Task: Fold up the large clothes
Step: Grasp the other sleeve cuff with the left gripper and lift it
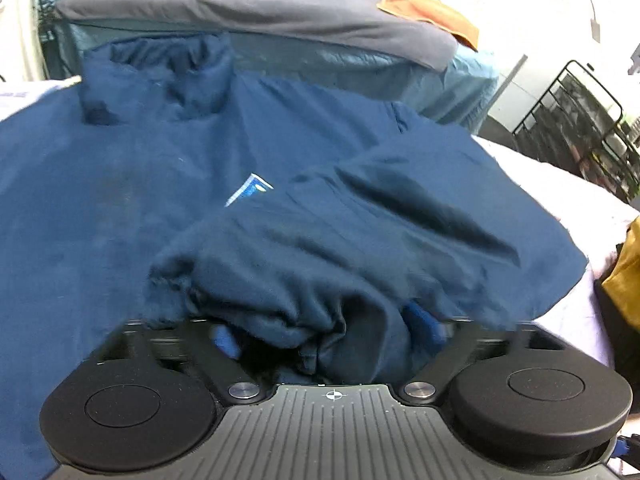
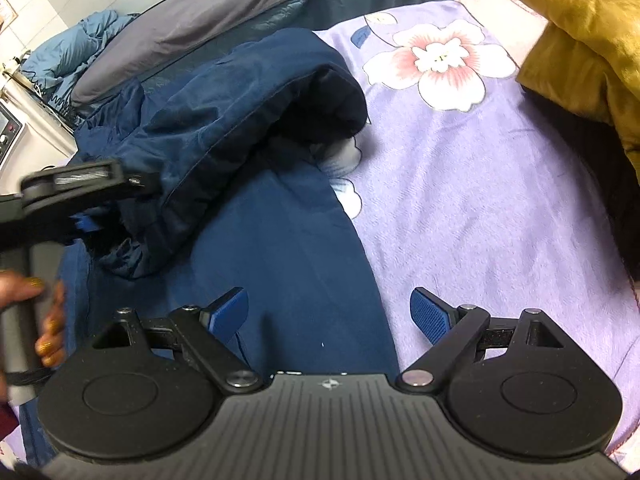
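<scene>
Jacket (image 1: 120, 184) logo (image 1: 250, 190) unreadable; left gripper (image 1: 328, 332) grips sleeve (image 1: 320, 264).

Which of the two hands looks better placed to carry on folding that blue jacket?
The left. Its gripper already has the navy jacket's sleeve bunched between its jaws, lifted over the body. The right gripper hangs open and empty above the jacket's edge.
</scene>
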Motion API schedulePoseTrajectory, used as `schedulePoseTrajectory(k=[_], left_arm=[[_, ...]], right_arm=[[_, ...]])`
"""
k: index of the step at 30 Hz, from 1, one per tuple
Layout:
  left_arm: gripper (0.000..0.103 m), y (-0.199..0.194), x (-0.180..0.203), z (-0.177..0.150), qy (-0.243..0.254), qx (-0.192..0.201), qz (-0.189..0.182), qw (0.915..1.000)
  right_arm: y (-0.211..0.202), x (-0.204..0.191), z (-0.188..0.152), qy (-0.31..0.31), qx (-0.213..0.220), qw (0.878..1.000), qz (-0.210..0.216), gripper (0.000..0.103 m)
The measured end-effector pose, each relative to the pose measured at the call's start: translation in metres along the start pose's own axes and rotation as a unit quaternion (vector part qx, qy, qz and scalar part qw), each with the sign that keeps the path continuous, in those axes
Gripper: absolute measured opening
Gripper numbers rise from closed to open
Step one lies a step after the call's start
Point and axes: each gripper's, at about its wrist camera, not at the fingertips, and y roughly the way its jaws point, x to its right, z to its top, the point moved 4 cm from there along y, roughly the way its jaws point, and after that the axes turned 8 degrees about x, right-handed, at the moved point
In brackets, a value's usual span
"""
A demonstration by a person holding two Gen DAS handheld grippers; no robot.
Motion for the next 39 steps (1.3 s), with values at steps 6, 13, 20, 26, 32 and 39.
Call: schedulePoseTrajectory(k=[6, 13, 20, 26, 32, 39], left_arm=[[0.072, -0.027, 0.006, 0.016, 0.034, 0.02, 0.01, 0.9992], [0.068, -0.122, -0.03, 0.083, 0.079, 0.112, 0.054, 0.9892], [0.069, -0.124, -0.116, 0.07, 0.071, 0.053, 0.13, 0.9876], [0.084, -0.074, -0.144, 0.03, 0.055, -0.012, 0.147, 0.9876], [0.103, -0.062, -0.148, 0.006, 0.053, -0.031, 0.182, 0.9813], [0.103, -0.122, -0.182, 0.0, -0.035, -0.012, 0.166, 0.9854]], right_arm=[[-0.002, 0.002, -0.001, 0.0, 0.0, 1.0, -0.001, 0.09], [-0.003, -0.007, 0.016, -0.008, 0.018, 1.0, 0.011, 0.09], [0.004, -0.031, 0.026, -0.031, 0.019, 0.999, 0.021, 0.09], [0.007, -0.049, 0.032, -0.048, 0.03, 0.998, 0.018, 0.09], [0.012, -0.076, 0.058, -0.089, 0.067, 0.994, 0.023, 0.094], [0.04, -0.129, 0.097, -0.148, 0.081, 0.984, 0.061, 0.095]])
